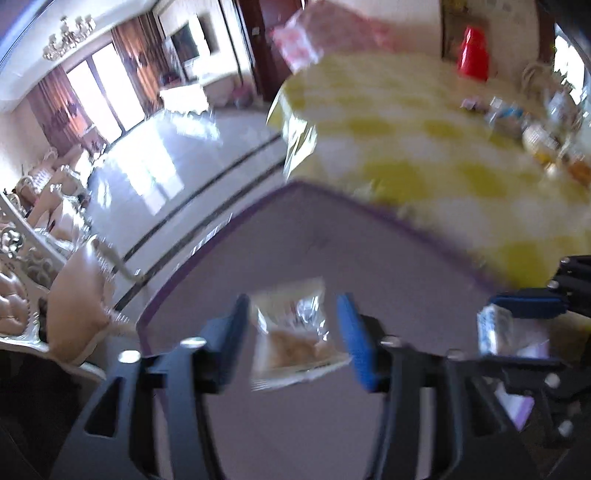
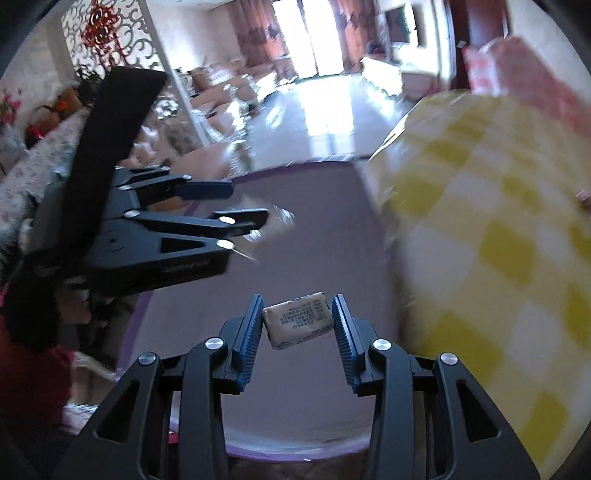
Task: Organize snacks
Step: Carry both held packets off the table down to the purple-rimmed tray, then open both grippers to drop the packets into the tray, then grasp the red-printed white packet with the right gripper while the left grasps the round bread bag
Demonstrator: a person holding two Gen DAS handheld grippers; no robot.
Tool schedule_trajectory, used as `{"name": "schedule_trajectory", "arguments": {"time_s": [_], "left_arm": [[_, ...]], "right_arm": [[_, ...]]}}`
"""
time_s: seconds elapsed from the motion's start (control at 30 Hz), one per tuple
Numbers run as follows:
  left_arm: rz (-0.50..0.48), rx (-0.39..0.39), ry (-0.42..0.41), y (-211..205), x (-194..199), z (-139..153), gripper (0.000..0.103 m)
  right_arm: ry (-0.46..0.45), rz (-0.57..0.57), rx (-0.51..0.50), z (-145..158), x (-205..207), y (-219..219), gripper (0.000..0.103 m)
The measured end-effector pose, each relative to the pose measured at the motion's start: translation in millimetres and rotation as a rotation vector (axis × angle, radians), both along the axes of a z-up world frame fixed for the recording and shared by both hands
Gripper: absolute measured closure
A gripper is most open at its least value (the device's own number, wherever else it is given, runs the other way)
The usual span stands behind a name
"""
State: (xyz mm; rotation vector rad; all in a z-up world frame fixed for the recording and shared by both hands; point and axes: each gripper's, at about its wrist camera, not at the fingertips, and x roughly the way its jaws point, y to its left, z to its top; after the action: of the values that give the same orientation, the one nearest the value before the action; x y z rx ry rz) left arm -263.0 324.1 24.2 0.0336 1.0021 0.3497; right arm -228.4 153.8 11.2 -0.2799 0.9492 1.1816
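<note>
My left gripper (image 1: 293, 332) is shut on a clear snack packet (image 1: 291, 332) with pale biscuit pieces inside, held above a purple-rimmed tray (image 1: 295, 240). My right gripper (image 2: 297, 321) is shut on a small tan wrapped snack bar (image 2: 297, 319) with printed text, also above the tray (image 2: 314, 229). In the left wrist view the right gripper (image 1: 517, 321) shows at the right edge with its snack (image 1: 493, 330). In the right wrist view the left gripper (image 2: 243, 210) shows at the left with its packet (image 2: 273, 219).
The tray lies on a table with a yellow and white checked cloth (image 1: 443, 147). A red container (image 1: 472, 53) and several small packets and bottles (image 1: 539, 125) stand at the far right of it. A pink packet (image 1: 325, 33) lies at the far edge. Sofas (image 1: 55, 206) stand beyond.
</note>
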Motion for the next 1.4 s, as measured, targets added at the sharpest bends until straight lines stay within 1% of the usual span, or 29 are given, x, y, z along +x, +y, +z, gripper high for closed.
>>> {"name": "schedule_trajectory", "arguments": {"time_s": [0.03,0.07,0.13,0.17,0.2,0.23,0.33,0.4,0.5,0.6,0.67,0.7,0.73,0.77,0.8,0.83,1.0,1.1,1.17,1.23,1.27,1.3,1.33,1.4], "left_arm": [[0.017,0.005,0.003,4,-1,-1,0.022],[0.032,0.001,-0.007,6,-1,1,0.022],[0.046,-0.039,-0.036,8,-3,7,0.021],[0.042,-0.073,-0.064,8,-4,12,0.020],[0.038,-0.093,-0.081,5,-3,16,0.015],[0.026,-0.115,-0.105,1,-3,21,0.010],[-0.023,-0.133,-0.157,-20,0,29,0.010],[-0.061,-0.170,-0.175,-36,6,32,0.010],[-0.143,-0.261,-0.188,-75,27,35,0.010],[-0.243,-0.319,-0.187,-125,54,35,0.010],[-0.308,-0.337,-0.184,-160,68,35,0.010],[-0.344,-0.348,-0.180,-178,76,34,0.010],[-0.396,-0.365,-0.175,-205,87,33,0.010],[-0.426,-0.372,-0.171,-220,94,32,0.010],[-0.450,-0.374,-0.166,-234,99,30,0.010],[-0.487,-0.374,-0.161,-257,109,28,0.010],[-0.570,-0.399,-0.166,-323,145,22,0.010],[-0.603,-0.425,-0.167,-348,166,20,0.010],[-0.617,-0.442,-0.175,-361,185,18,0.010],[-0.626,-0.464,-0.182,-376,207,15,0.010],[-0.629,-0.473,-0.176,-382,216,13,0.010],[-0.629,-0.481,-0.170,-387,225,11,0.010],[-0.623,-0.493,-0.169,-391,235,9,0.010],[-0.586,-0.527,-0.174,-389,248,4,0.010]], "right_arm": [[0.031,0.011,0.009,-3,0,-1,0.057],[0.045,0.009,0.018,-4,1,-4,0.057],[0.041,-0.009,0.030,-3,4,-15,0.057],[0.039,-0.023,0.040,0,7,-22,0.057],[0.035,-0.037,0.052,3,9,-30,0.057],[0.021,-0.056,0.065,8,9,-42,0.057],[-0.057,-0.123,0.081,20,9,-81,0.057],[-0.096,-0.177,0.085,25,12,-111,0.057],[-0.150,-0.265,0.073,26,18,-151,0.057],[-0.193,-0.399,0.049,24,31,-205,0.057],[-0.207,-0.473,0.049,23,36,-235,0.057],[-0.215,-0.531,0.050,24,40,-259,0.057],[-0.214,-0.577,0.056,25,45,-281,0.057],[-0.211,-0.612,0.062,24,51,-293,0.057],[-0.208,-0.675,0.072,25,56,-316,0.057],[-0.209,-0.714,0.074,25,60,-328,0.057],[-0.213,-0.909,0.104,24,81,-403,0.057],[-0.217,-0.978,0.113,22,106,-435,0.057],[-0.212,-1.019,0.121,22,125,-452,0.057],[-0.227,-1.044,0.116,25,141,-461,0.056],[-0.235,-1.043,0.097,25,148,-460,0.054],[-0.244,-1.027,0.054,23,162,-461,0.047],[-0.256,-1.013,0.024,24,170,-454,0.044],[-0.296,-0.954,-0.051,22,189,-444,0.041]]}}
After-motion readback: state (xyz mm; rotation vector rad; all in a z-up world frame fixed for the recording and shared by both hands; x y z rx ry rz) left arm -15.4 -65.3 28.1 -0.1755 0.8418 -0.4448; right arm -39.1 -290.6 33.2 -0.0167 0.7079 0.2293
